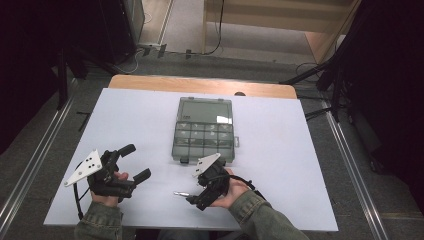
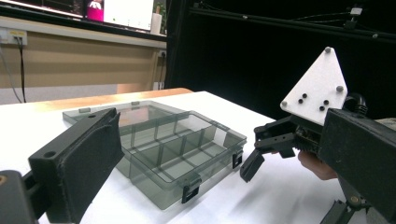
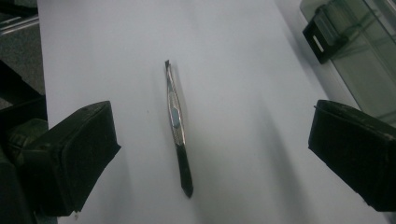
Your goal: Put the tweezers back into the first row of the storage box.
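Observation:
A pair of slim metal tweezers with a dark grip end lies flat on the white table, near the front edge. My right gripper is open just over the tweezers, its jaws standing wide on either side without touching them. My left gripper hovers open at the front left with nothing in it. A smoky clear compartment box sits closed at the table's middle, just beyond the right gripper.
The white table top has a wooden strip along its far edge. Black latches stick out from the box's near side. Dark stands and cables surround the table on the floor.

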Demonstrator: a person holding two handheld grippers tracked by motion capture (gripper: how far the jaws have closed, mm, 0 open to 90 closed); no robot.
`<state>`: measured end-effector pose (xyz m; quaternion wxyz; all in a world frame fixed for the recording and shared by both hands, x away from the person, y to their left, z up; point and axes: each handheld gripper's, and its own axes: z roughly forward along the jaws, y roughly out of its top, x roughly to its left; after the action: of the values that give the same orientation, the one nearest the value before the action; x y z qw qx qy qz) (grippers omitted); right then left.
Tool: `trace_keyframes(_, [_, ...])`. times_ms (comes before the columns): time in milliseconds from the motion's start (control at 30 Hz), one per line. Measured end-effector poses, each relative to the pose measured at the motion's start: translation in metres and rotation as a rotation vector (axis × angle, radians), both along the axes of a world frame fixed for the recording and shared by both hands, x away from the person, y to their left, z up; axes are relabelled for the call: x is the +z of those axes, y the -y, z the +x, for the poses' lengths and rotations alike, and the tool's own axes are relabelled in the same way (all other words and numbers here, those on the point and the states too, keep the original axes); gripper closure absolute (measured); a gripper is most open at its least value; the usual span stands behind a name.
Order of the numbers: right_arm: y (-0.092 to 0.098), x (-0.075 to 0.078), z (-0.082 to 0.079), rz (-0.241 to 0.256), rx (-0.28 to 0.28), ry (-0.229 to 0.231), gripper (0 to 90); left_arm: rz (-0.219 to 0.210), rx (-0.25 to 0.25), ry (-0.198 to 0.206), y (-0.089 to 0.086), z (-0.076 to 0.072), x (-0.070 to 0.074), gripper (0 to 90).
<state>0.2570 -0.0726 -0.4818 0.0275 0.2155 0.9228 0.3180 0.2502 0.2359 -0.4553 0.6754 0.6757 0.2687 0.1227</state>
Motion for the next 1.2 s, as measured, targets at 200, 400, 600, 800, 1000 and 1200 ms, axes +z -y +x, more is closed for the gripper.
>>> trace_keyframes(200, [-0.014,0.000,0.003,-0.040,0.020,-0.006,2.0,-0.009,-0.004,-0.003,0.000,0.001,0.000,0.0])
trace_keyframes(400, [-0.033,-0.001,0.004,-0.112,0.049,0.011,14.1,-0.016,-0.005,-0.005,0.000,0.001,-0.001,0.0])
trace_keyframes(600, [-0.043,0.000,0.003,-0.162,0.098,0.005,15.2,-0.018,-0.006,-0.006,0.000,0.002,-0.001,0.0])
trace_keyframes(800, [-0.046,0.000,0.003,-0.194,0.108,-0.006,18.6,-0.019,-0.007,-0.006,0.000,0.002,-0.001,0.0])
trace_keyframes(1000, [-0.049,0.003,0.004,-0.226,0.114,-0.025,29.8,-0.016,-0.007,-0.007,0.000,0.002,-0.001,0.0])
trace_keyframes(1200, [-0.051,0.003,0.005,-0.255,0.128,-0.044,49.0,-0.019,-0.007,-0.006,0.000,0.002,-0.001,0.0])
